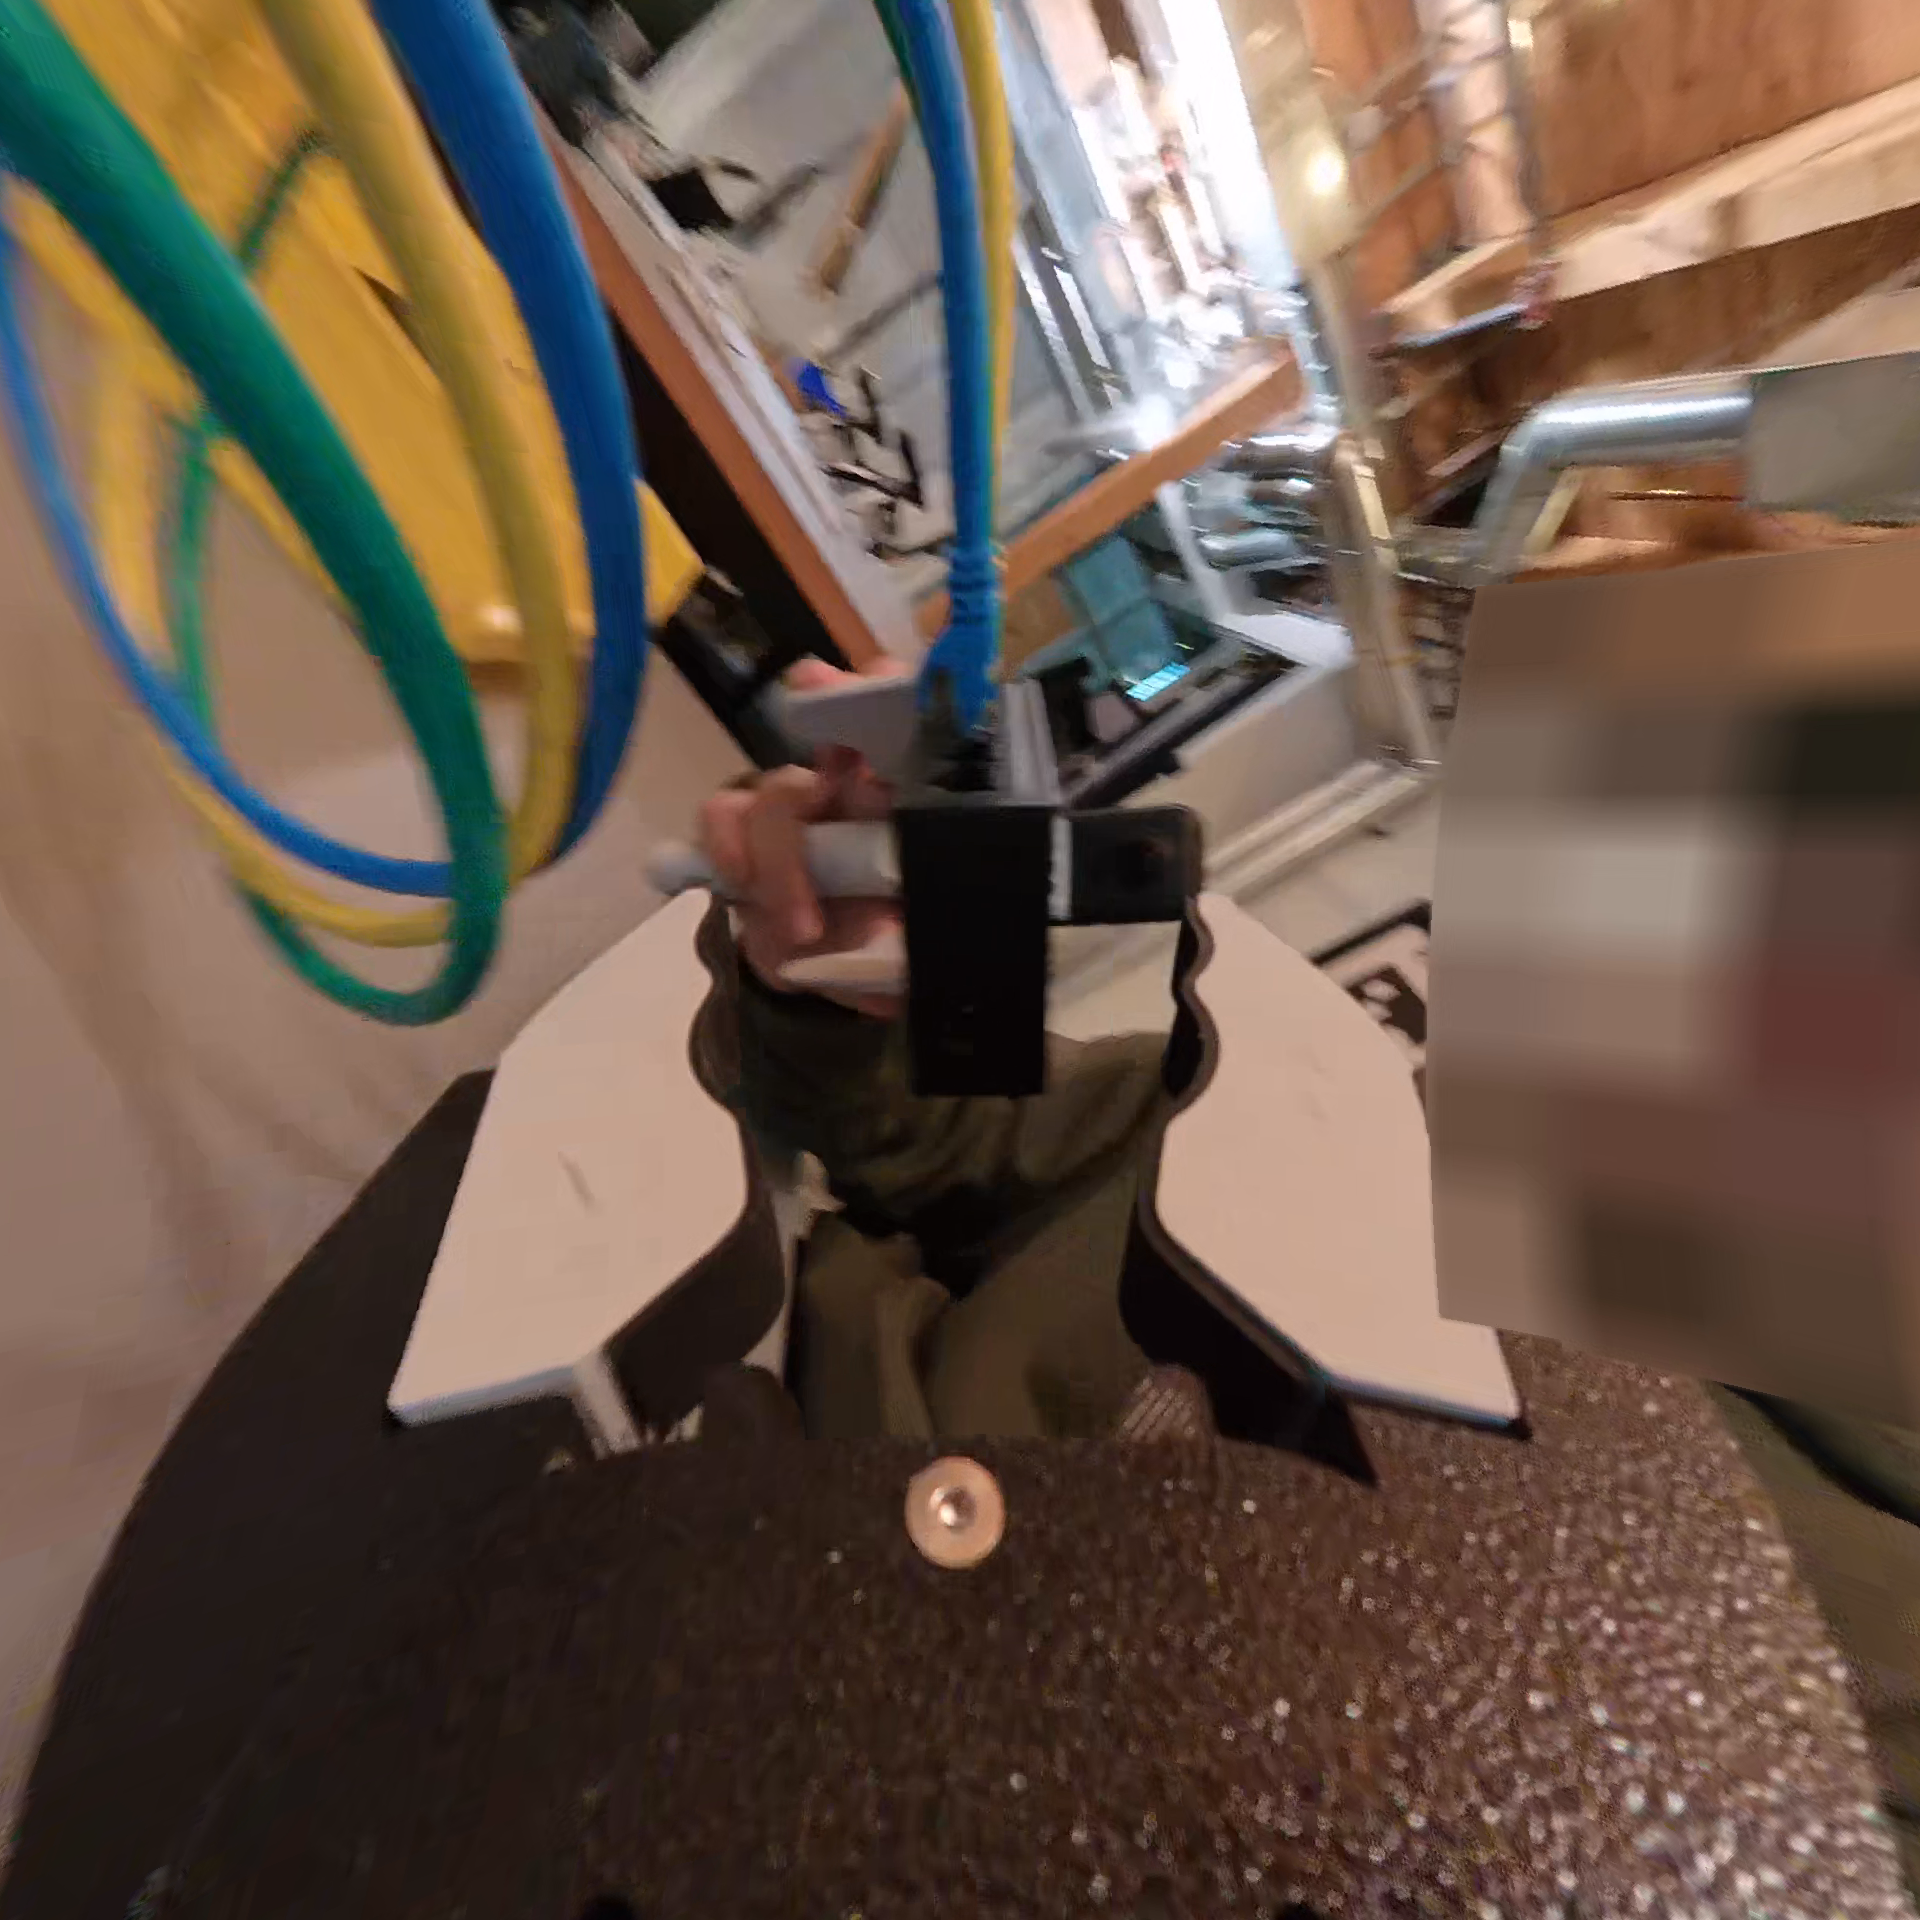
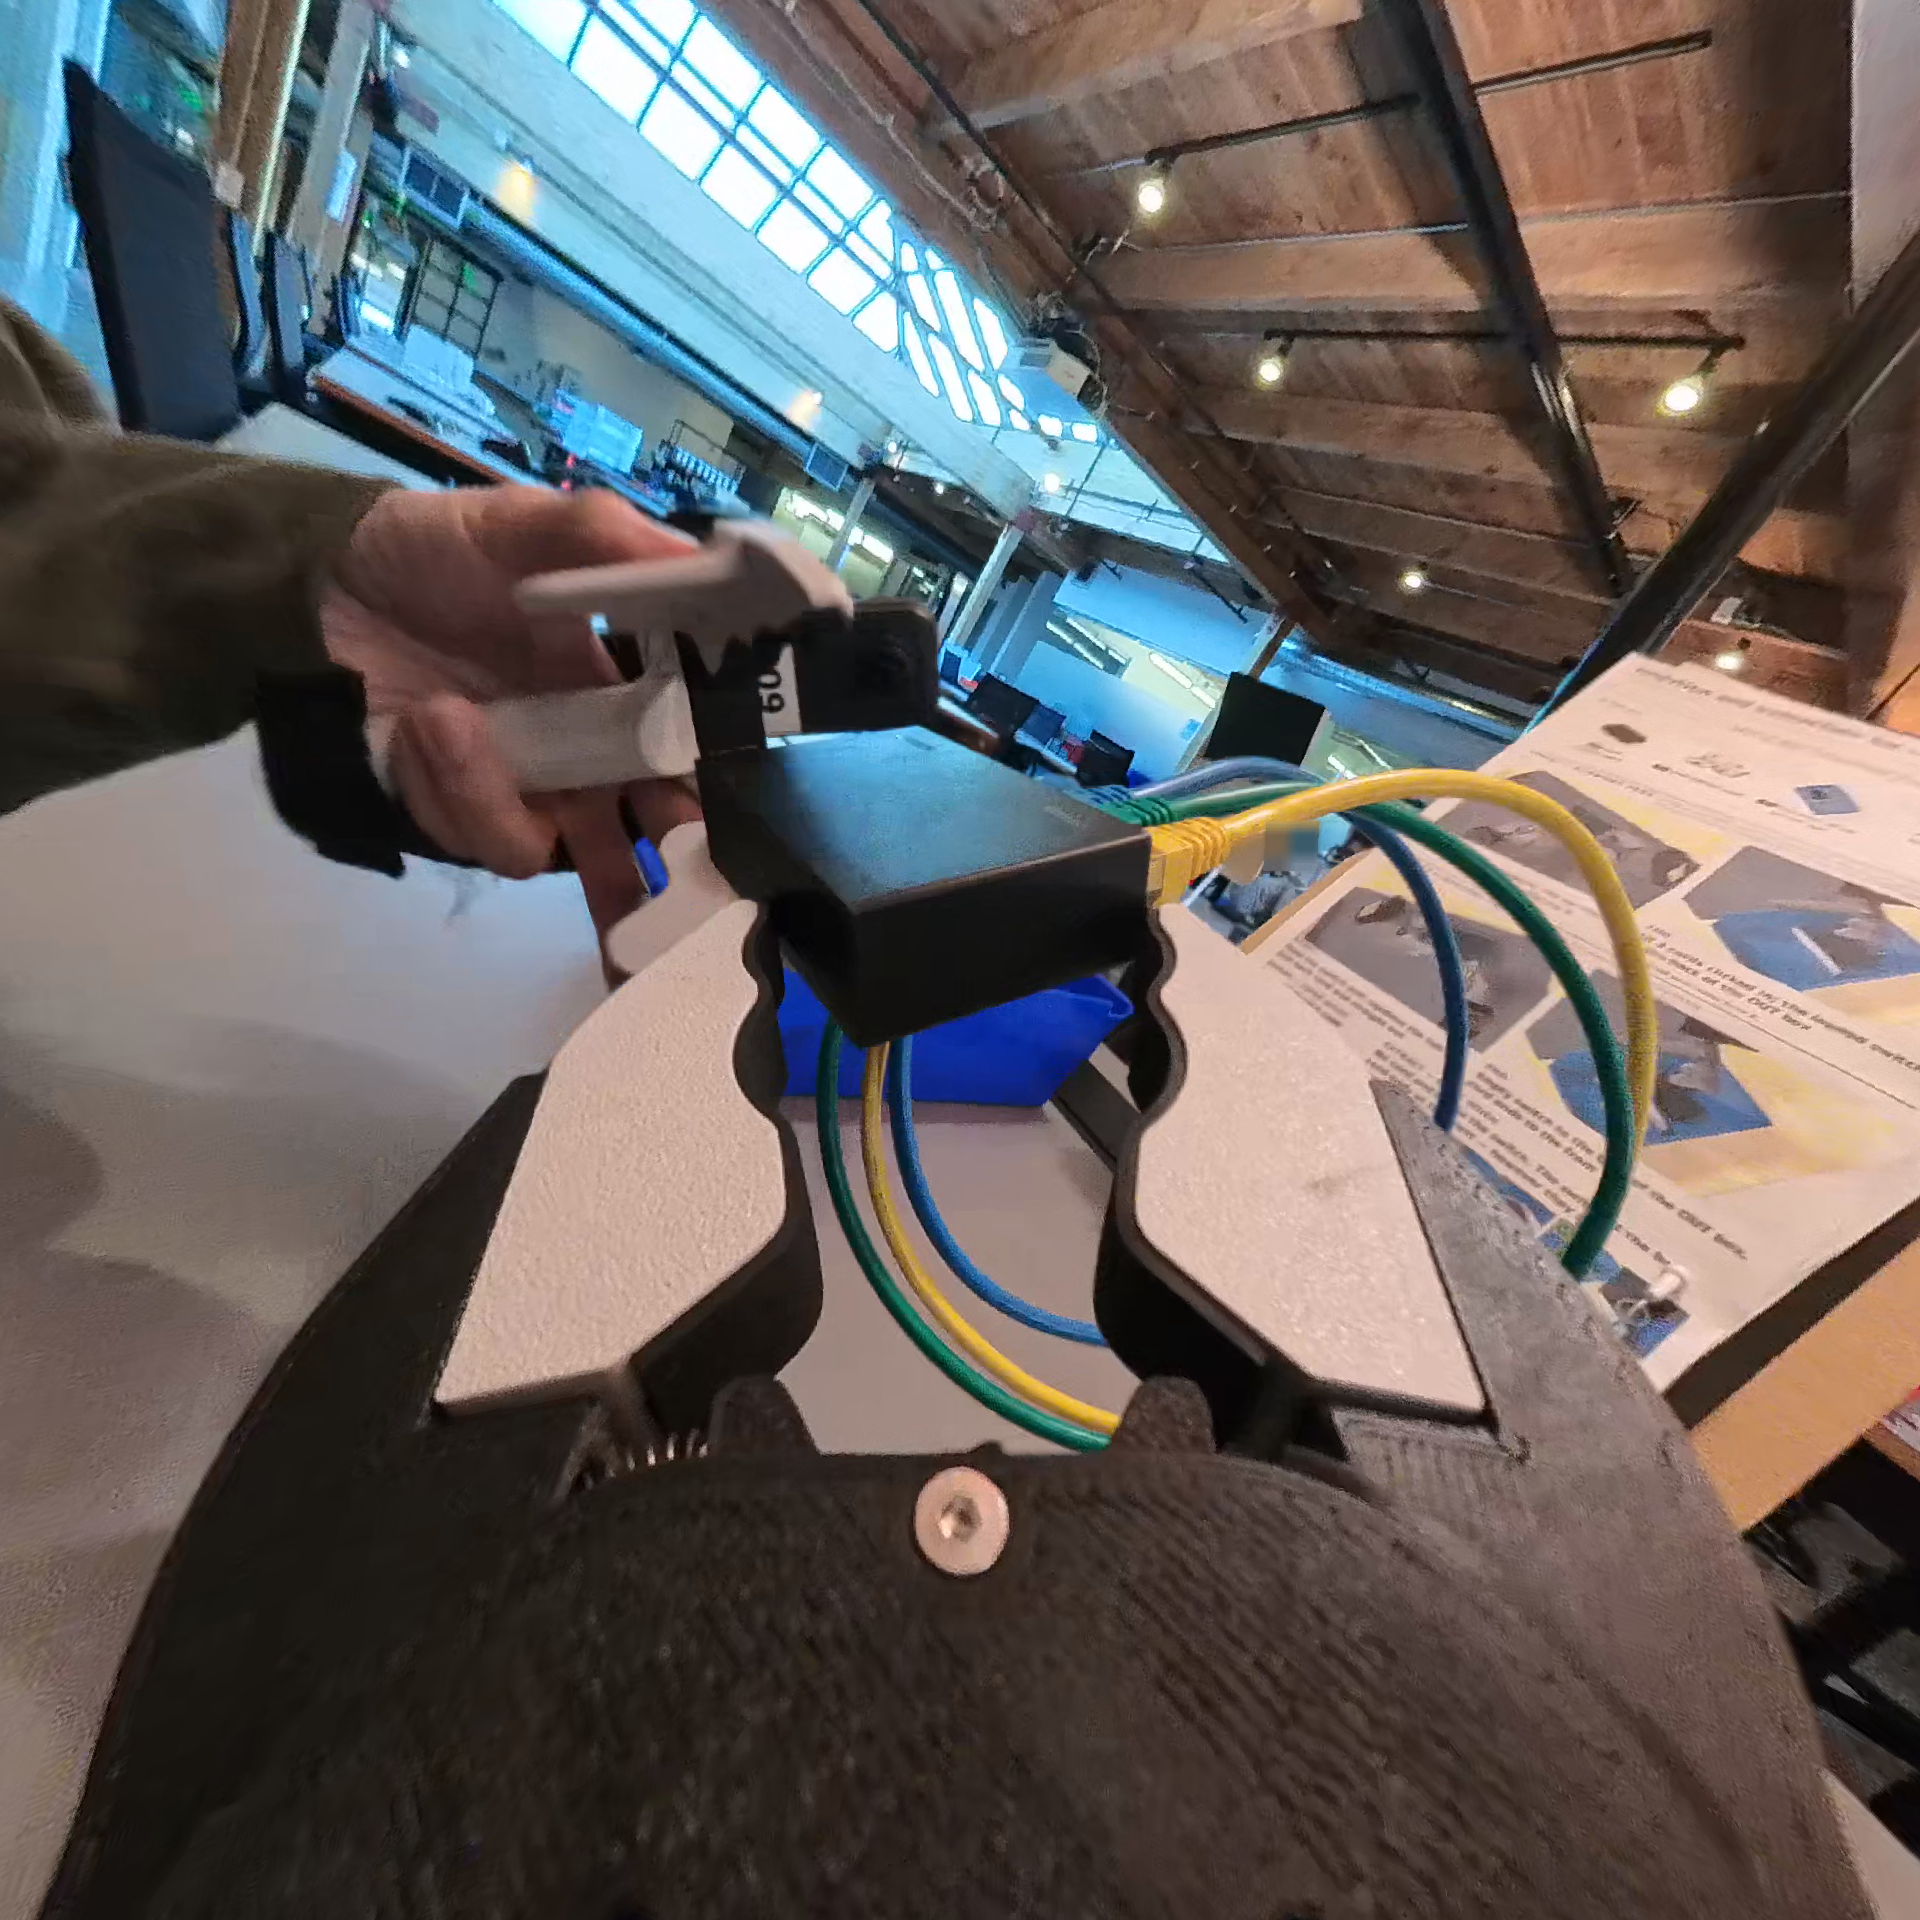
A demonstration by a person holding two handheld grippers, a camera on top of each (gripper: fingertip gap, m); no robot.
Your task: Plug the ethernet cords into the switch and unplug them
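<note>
In the right wrist view, a black switch [image 2: 914, 873] sits across my right gripper [image 2: 951, 935], whose fingertips press its two sides. A yellow cord [image 2: 1455, 790], a green cord [image 2: 1538, 935] and a blue cord [image 2: 1444, 987] are plugged into its right face and loop down under it. My left gripper [image 2: 727, 644], held in a hand, is at the switch's far left corner. In the blurred left wrist view, my left gripper [image 1: 956, 935] stands open, apart from the switch [image 1: 966, 779]. The blue cord's plug [image 1: 966, 644] sits in the switch, with the right gripper [image 1: 862, 852] behind.
A blue bin [image 2: 935, 1049] stands under the switch on the white table [image 2: 208, 1039]. A printed instruction sheet [image 2: 1662, 935] lies on a slanted board at the right. The person's green sleeve [image 2: 125, 582] is at the left. The cord loops [image 1: 312, 416] hang at the upper left.
</note>
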